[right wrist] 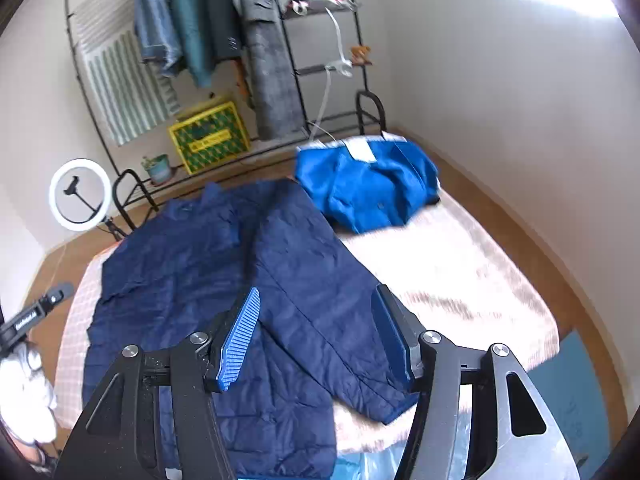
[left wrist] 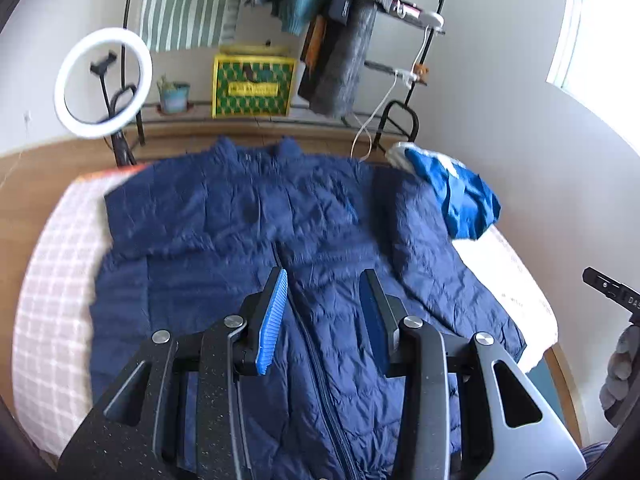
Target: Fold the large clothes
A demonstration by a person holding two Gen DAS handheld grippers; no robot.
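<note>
A navy quilted jacket (left wrist: 248,216) is lying spread across the bed (right wrist: 460,264), collar toward twelve o'clock. The left gripper (left wrist: 324,312) and right gripper (right wrist: 316,328) are hovering above it, jaws standing apart and holding nothing. A bright blue garment (right wrist: 368,184) is lying at the jacket's two o'clock.

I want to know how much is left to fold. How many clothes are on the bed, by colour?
Dark blue: 1, the puffy jacket spread flat
Bright blue: 1, the crumpled top at the far corner
Total: 2 on the bed
</note>
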